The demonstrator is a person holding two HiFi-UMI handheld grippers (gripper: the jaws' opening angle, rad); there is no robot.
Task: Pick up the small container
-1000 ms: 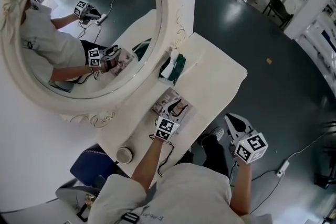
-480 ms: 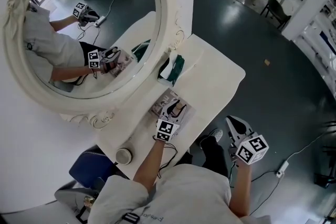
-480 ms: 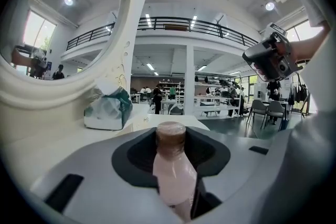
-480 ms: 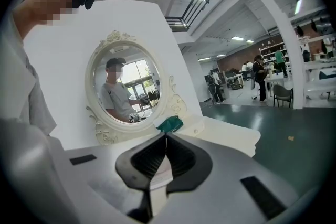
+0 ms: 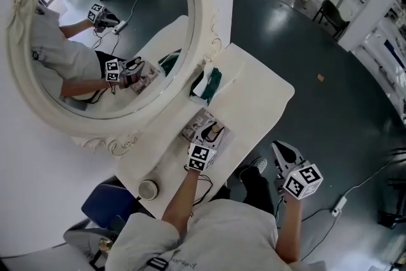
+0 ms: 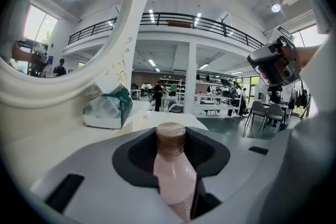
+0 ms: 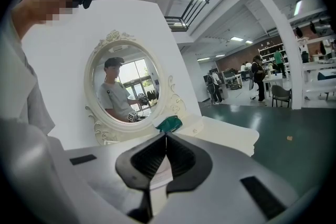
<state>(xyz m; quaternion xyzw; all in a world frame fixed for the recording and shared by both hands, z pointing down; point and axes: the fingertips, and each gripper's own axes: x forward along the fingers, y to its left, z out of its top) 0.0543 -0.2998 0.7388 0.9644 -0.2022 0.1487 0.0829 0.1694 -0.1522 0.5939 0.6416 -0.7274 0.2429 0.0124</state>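
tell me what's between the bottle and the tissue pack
Nothing but bare white table between the bottle and the tissue pack; the left gripper view shows it.

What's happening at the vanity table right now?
A person works two handheld grippers at the white table. The left gripper is over the table, its jaws closing around a small pink container with a brown cap, not yet clamped. The right gripper is held beside the table, shut and empty.
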